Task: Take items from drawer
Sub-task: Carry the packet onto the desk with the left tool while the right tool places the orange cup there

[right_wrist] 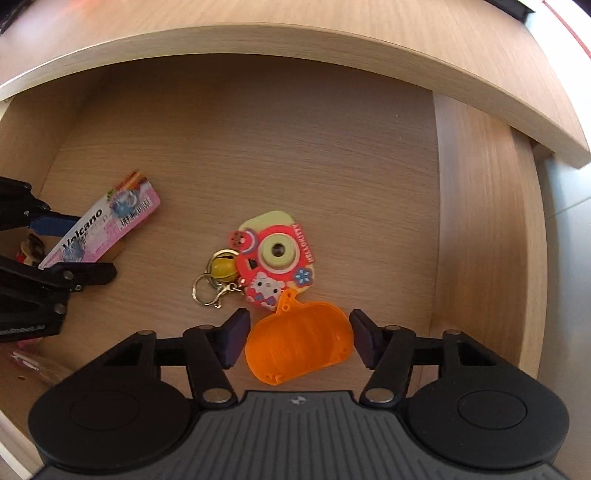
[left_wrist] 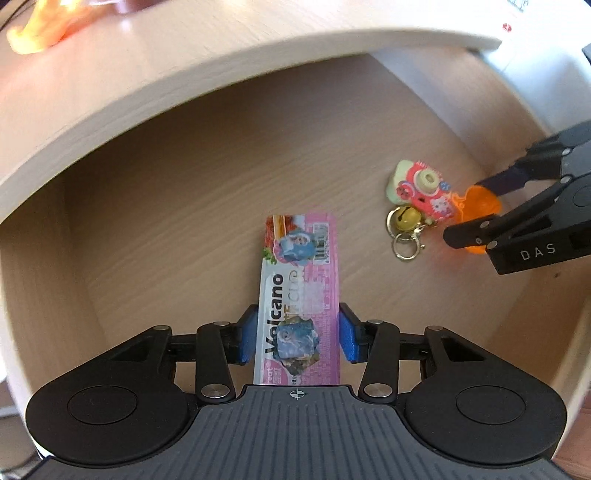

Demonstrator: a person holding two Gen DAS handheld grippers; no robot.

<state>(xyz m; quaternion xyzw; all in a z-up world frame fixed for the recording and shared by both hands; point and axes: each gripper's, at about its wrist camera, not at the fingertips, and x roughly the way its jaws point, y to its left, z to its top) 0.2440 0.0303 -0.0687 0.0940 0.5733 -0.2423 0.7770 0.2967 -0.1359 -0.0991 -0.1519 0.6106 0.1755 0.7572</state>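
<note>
In the open wooden drawer [left_wrist: 155,206] lies a pink snack packet [left_wrist: 299,288] printed "Volcano". My left gripper [left_wrist: 297,332] straddles its near end, and both blue pads touch its long edges. An orange pumpkin-shaped plastic piece [right_wrist: 299,343] lies to the right, its stem next to a red camera-shaped keychain [right_wrist: 275,258] with a yellow bell and ring. My right gripper [right_wrist: 299,339] straddles the pumpkin, with a thin gap left at each dark pad. The right gripper [left_wrist: 476,214] also shows in the left wrist view, and the left gripper [right_wrist: 74,247] in the right wrist view.
The desk top [right_wrist: 332,40] overhangs the back of the drawer. The drawer's right wall [right_wrist: 476,206] stands close to the pumpkin. A blurred orange thing [left_wrist: 40,26] sits on the desk. Small items and clear wrapping [right_wrist: 29,362] lie at the drawer's near left.
</note>
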